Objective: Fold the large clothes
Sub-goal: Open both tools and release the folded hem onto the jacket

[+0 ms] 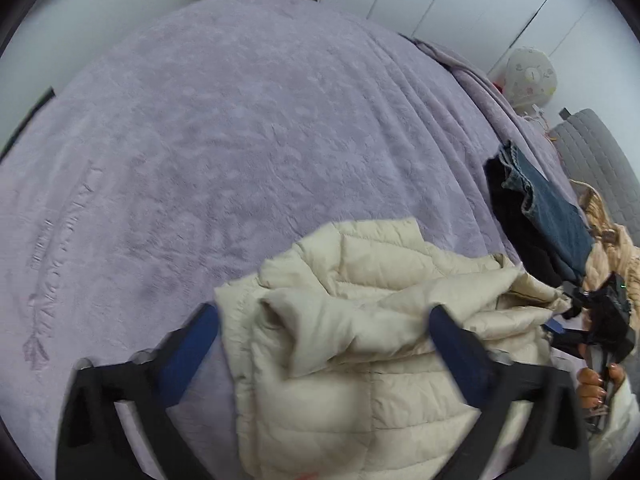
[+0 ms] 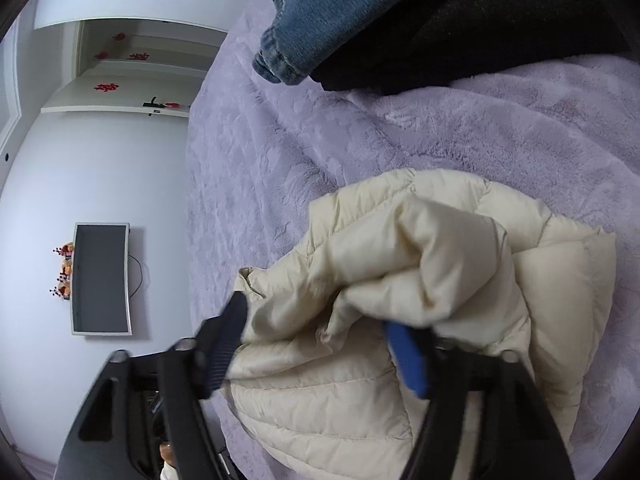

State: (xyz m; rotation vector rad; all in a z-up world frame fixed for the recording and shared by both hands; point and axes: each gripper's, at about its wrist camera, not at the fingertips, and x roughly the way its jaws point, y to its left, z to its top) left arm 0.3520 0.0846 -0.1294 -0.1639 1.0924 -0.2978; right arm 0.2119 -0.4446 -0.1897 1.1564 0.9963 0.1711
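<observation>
Both the left gripper (image 1: 324, 320) and right gripper (image 2: 316, 320) gape wide, unclamped, around the cream quilted puffer jacket (image 1: 360, 320) on the lilac fleece blanket (image 1: 240, 120); blue denim jeans (image 1: 552, 208) lie nearby, and the blanket's embossed lettering is unreadable.

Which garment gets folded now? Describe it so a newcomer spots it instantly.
Start at the lilac blanket covering the bed. On its near edge lies a crumpled puffer jacket. It alone is cream and quilted; the neighbouring jeans are blue denim.

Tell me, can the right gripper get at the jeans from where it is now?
Probably yes: the right gripper is open over the cream jacket, and only bare purple blanket lies between it and the jeans.
</observation>
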